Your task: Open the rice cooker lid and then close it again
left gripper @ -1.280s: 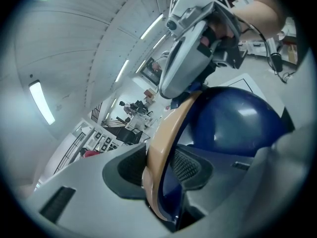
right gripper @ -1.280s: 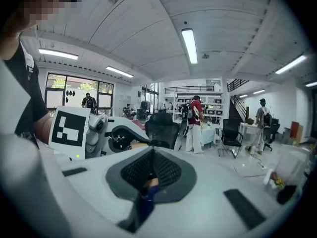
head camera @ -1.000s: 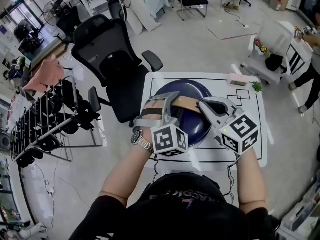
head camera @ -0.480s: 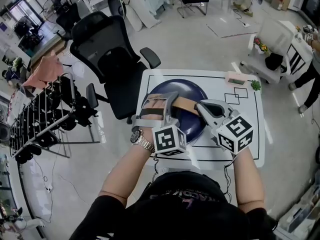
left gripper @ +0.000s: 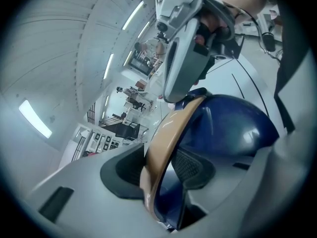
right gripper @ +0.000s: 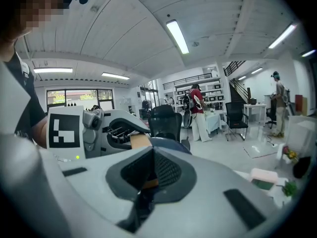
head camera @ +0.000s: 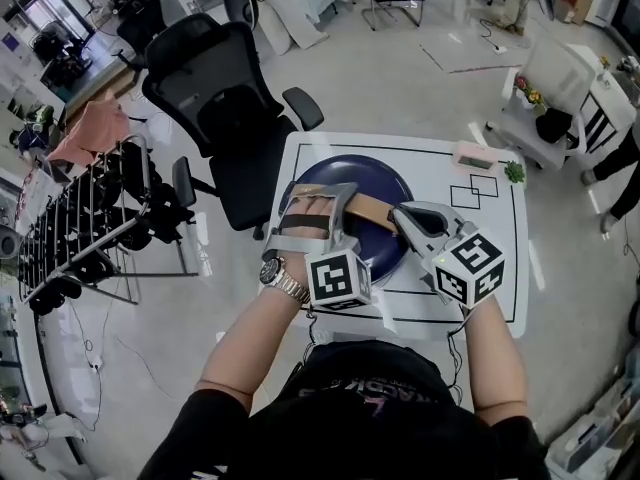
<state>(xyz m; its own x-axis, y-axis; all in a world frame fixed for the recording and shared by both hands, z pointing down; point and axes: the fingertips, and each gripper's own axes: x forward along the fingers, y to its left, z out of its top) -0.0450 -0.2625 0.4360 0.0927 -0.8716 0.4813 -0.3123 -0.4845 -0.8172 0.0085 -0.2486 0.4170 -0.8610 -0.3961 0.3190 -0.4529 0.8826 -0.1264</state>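
Observation:
The rice cooker's dark blue domed lid (head camera: 345, 180) sits on the white table mat (head camera: 500, 268), with a tan handle (head camera: 372, 208) arching over it. My left gripper (head camera: 348, 214) straddles that handle from the left. In the left gripper view the handle (left gripper: 168, 138) runs between the jaws, lying against one pad, and a thin gap shows at the other pad (left gripper: 190, 165). My right gripper (head camera: 399, 214) is shut, its tips at the handle's right end. A sliver of tan (right gripper: 148, 184) shows just under its closed pads.
A black office chair (head camera: 220, 98) stands close behind the table's left corner. A pink box (head camera: 473, 156) and a small green thing (head camera: 514, 172) lie at the mat's far right. A wire rack (head camera: 90, 238) is at the left and a white cart (head camera: 560, 98) at the far right.
Both grippers have sunk a little toward the table, the handle going down with them. Their places on the handle look the same.

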